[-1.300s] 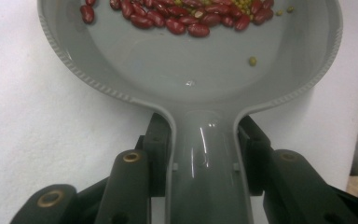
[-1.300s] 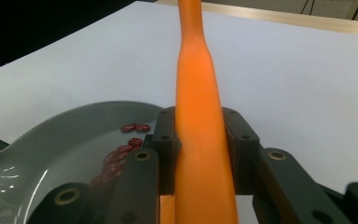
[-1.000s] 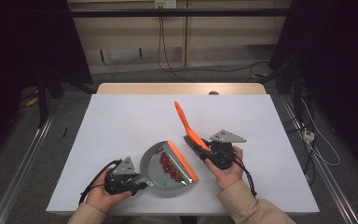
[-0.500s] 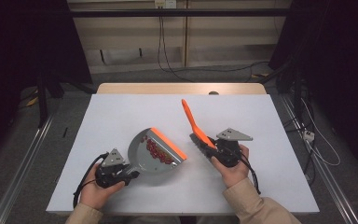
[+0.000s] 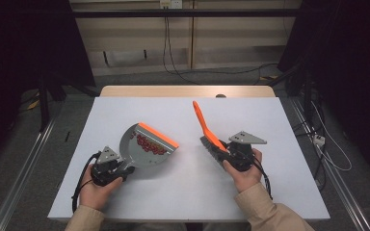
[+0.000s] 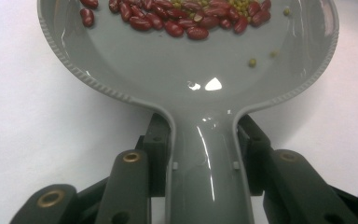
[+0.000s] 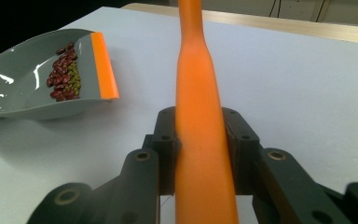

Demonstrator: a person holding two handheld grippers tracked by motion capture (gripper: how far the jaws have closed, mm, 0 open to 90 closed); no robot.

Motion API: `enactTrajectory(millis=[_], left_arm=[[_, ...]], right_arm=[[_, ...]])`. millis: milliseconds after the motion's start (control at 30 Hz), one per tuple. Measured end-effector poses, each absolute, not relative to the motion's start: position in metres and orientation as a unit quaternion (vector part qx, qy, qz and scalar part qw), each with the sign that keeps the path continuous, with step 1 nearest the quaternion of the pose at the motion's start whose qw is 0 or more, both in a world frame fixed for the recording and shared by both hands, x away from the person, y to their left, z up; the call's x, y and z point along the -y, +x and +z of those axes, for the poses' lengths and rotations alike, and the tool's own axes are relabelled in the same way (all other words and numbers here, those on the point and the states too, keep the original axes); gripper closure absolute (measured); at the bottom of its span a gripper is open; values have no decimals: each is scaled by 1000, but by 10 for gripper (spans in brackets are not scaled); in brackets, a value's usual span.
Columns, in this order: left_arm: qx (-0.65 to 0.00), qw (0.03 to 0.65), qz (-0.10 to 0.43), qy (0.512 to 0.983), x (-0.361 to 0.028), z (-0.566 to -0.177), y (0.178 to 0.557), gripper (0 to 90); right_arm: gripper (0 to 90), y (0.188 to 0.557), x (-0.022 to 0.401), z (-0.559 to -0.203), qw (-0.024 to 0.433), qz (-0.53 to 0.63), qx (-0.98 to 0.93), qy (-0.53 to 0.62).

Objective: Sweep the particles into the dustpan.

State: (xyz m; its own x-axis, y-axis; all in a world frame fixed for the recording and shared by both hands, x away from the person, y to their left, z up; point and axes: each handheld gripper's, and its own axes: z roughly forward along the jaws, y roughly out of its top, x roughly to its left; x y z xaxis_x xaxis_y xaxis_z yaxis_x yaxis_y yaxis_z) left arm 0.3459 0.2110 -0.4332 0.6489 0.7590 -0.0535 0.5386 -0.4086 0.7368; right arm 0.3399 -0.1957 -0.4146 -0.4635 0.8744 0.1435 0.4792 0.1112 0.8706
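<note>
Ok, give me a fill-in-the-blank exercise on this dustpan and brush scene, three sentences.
1. The left gripper is clamped on the grey plastic dustpan by its ____.
2. The dustpan's front lip is coloured ____.
3. The right gripper holds the orange plastic brush while red beans lie inside the ____.

Missing words: handle; orange; dustpan
</note>
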Motion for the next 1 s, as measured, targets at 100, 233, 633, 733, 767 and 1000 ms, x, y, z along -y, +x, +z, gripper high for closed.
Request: enactTrajectory(millis=[100,233,633,733,767,1000], left_arm=[[-403,373,155,821,-214,-434,349,638],[-421,369,165,812,-218,-435,351,638],[-466,351,190,789,-227,-442,358,638],[-477,345,190,786,-228,-444,360,638],[-481,345,189,784,-228,-445,360,638],[-504,342,195,768,-231,-447,365,637]], right_arm=[[705,339,196,-415,211,470,-714,474],[705,339,196,-415,212,469,-715,473],[705,339,196,-415,210,471,-715,472],[705,338,196,-414,211,471,-715,472],[706,338,197,-414,211,471,-715,472],[706,338,198,-413,213,471,-714,471]])
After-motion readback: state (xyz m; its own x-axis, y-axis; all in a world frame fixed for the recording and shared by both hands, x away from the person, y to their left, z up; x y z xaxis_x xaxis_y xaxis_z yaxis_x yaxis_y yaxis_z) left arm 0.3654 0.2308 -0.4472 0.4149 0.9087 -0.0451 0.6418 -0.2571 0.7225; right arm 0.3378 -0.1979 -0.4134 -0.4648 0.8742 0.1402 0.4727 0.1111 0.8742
